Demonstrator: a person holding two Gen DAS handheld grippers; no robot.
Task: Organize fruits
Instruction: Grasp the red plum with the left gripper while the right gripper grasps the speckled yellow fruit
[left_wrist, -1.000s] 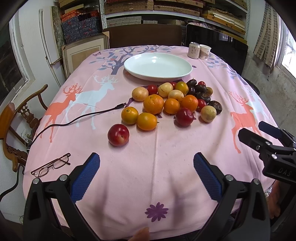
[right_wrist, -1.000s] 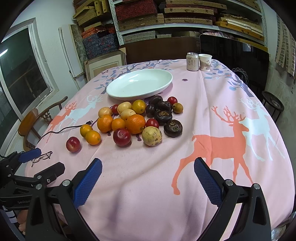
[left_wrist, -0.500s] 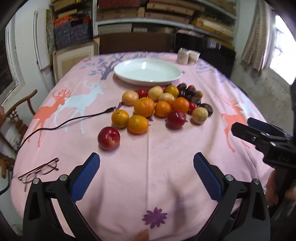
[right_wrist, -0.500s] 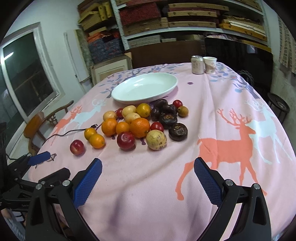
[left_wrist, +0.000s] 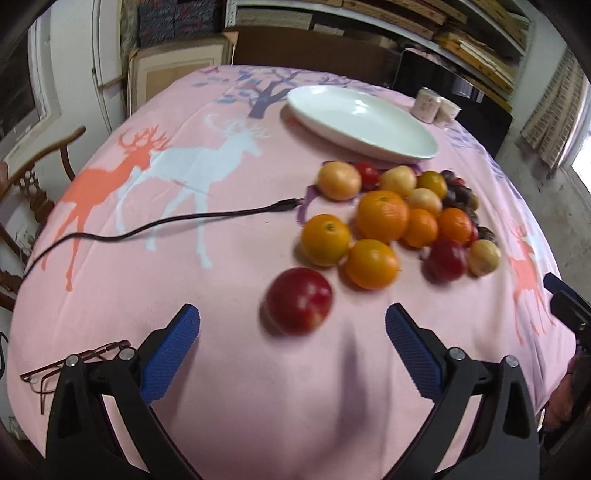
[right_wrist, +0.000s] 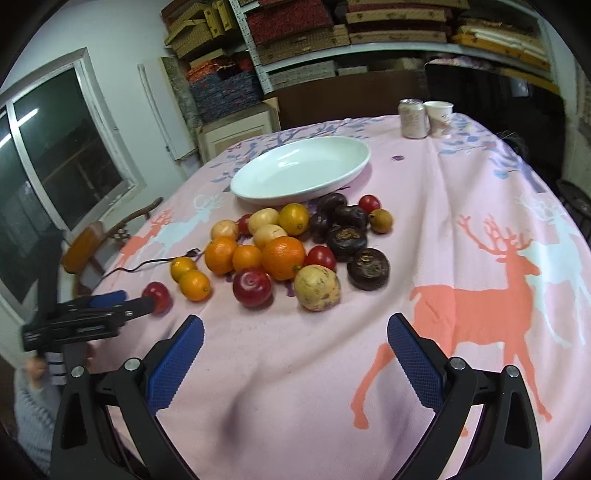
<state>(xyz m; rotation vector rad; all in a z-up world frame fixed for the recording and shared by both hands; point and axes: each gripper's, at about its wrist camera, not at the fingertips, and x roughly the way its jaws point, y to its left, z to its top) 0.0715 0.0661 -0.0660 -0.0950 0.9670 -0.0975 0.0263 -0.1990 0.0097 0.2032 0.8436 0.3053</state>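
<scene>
While both tongs stand spread wide and hold nothing, the left gripper (left_wrist: 291, 332) hovers with the red apple (left_wrist: 298, 301) at its 12 o'clock, untouched; the right gripper (right_wrist: 295, 334) faces the fruit pile (right_wrist: 284, 243), white plate (right_wrist: 301, 170) beyond.

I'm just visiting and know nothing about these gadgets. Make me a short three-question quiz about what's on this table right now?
1. True or false: the white plate already holds fruit.
2. Which fruit lies nearest the left gripper? A) the red apple B) a dark brown fruit C) a small tomato
3. Fill in: beside the drink can at the far edge stands a paper ____.

Key
1. False: it is empty, and all the fruit lies on the tablecloth.
2. A; the jaws stand wide open just short of it.
3. cup
</scene>
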